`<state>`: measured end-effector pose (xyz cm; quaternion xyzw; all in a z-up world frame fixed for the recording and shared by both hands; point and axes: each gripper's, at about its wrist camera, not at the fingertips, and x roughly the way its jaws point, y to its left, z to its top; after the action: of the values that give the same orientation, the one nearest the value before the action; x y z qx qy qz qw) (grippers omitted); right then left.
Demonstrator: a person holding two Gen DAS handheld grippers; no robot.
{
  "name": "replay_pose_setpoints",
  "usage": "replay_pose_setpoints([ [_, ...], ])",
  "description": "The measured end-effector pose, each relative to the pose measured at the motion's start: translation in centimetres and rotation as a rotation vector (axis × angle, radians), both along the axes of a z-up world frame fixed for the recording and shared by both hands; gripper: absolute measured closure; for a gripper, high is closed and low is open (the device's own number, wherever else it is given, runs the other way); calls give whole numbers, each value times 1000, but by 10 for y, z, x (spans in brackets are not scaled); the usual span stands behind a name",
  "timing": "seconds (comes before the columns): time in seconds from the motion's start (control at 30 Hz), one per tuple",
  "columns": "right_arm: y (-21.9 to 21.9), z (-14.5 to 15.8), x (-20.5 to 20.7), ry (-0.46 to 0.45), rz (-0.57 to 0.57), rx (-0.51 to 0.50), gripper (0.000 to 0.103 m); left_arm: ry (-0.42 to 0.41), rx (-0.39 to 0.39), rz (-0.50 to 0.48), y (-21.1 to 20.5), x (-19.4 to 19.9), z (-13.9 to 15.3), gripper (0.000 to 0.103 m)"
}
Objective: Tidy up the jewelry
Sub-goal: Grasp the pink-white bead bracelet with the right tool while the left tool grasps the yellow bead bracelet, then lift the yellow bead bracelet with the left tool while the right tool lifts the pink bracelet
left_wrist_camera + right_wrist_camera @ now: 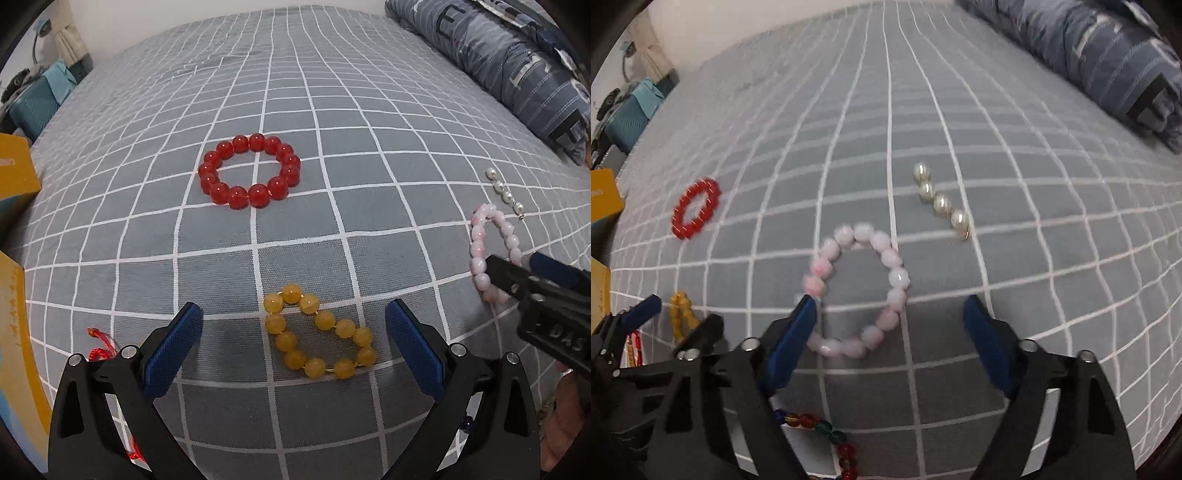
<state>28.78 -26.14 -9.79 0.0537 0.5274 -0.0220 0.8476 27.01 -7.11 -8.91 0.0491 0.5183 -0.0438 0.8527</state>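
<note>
Pink bracelet (857, 291) lies, slightly blurred, between the spread right tool (890, 317) fingers.

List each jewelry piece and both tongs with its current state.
Left tongs: open, straddling the yellow bracelet.
Right tongs: open, around the pink bracelet.
Yellow bracelet: flat on bed, ungripped.
Pink bracelet: flat, ungripped.
Red bracelet: flat, untouched.
Pearl strand: stretched out straight.
Multicolour beads: partly hidden.

Home bedroom: checked bedsheet (332, 92), folded quilt (517, 66), curtain (70, 44).
</note>
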Motion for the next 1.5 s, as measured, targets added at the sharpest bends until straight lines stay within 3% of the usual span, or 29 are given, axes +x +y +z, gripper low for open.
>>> replay_pose_setpoints([
  [0.13, 4, 1, -3, -4, 8, -20, 36, 12, -2, -19, -3, -1, 1, 6],
  [0.23, 5, 1, -4, -6, 1, -18, 46, 25, -15, -11, -2, 0, 0, 6],
  [0.33, 2, 2, -7, -13, -15, 1, 71, 32, -30, -9, 0, 2, -1, 12],
  [0.37, 2, 2, -8, -10, -11, 10, 85, 34, -33, -14, 0, 3, -2, 15],
  [0.4, -2, 3, -6, -10, -11, 14, 91, 30, -28, -16, -1, 2, -1, 17],
  [0.73, -2, 7, -15, -38, -11, -4, 92, 13, -71, -5, 3, -12, 8, 84],
  [0.83, -4, 11, -17, -61, -7, 16, 92, 6, -114, -5, 8, -12, 13, 87],
  [1.03, -8, 25, -26, -116, -4, 19, 92, -41, -114, -23, 6, -16, 23, 91],
  [1.13, -7, 32, -31, -165, -11, -14, 92, -62, -154, -40, 6, -20, 28, 91],
  [1.5, 3, 55, -43, -293, 7, -69, 92, -135, -179, -62, 5, -32, 49, 92],
])
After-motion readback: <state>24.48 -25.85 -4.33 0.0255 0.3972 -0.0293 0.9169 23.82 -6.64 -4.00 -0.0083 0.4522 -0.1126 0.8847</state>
